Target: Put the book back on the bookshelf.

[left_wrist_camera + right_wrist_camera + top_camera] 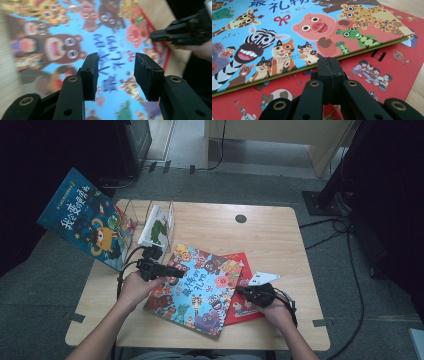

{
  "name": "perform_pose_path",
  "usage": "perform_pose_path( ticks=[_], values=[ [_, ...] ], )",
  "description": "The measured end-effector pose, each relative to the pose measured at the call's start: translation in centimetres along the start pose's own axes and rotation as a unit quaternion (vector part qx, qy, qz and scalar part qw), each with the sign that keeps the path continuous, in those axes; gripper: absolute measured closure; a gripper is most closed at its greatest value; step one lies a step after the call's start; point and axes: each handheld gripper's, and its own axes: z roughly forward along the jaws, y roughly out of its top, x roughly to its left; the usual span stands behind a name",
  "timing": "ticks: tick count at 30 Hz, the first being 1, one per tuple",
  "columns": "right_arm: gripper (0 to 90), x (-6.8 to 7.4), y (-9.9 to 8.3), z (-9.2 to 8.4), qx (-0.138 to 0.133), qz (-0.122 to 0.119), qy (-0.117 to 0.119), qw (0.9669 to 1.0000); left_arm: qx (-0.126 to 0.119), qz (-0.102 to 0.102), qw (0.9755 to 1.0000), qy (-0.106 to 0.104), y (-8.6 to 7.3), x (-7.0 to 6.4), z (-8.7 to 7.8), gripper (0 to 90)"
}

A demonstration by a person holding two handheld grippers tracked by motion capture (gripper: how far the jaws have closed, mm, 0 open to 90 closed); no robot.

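Hands at the near table edge each carry a black two-jaw gripper. Right gripper (pixel 329 62), jaws pressed together on nothing, rests its tips on the glossy red paperback (pixel 387 62) at the edge of the blue animal-cover picture book (pixel 197 287) overlapping it (likely to steady or pry). Left gripper (pixel 113 75) hovers over the blue cover, jaws partly apart, nothing between. Pale wooden table (pixel 280 235) is matte. Farther left, clear acrylic book stand (pixel 131 212) holds a tilted blue book (pixel 87 217) and a thin white one (pixel 157 226).
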Motion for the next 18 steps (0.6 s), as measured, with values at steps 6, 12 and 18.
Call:
perform_pose_path(
  ticks=[6,12,18],
  values=[
    [89.7,0.0,0.1,0.0,0.004,0.000,-0.001,1.0000,0.006,-0.006,0.9993,0.037,-0.8,2.0,-0.2,51.9],
    [89.6,0.0,0.1,-0.1,0.005,0.002,0.001,1.0000,0.005,-0.019,0.9980,0.060,-2.0,4.4,-0.8,49.7],
    [89.6,0.2,0.2,0.0,0.007,-0.002,0.003,1.0000,0.017,-0.036,0.9968,0.069,-2.9,5.9,-0.5,48.2]
  ],
)
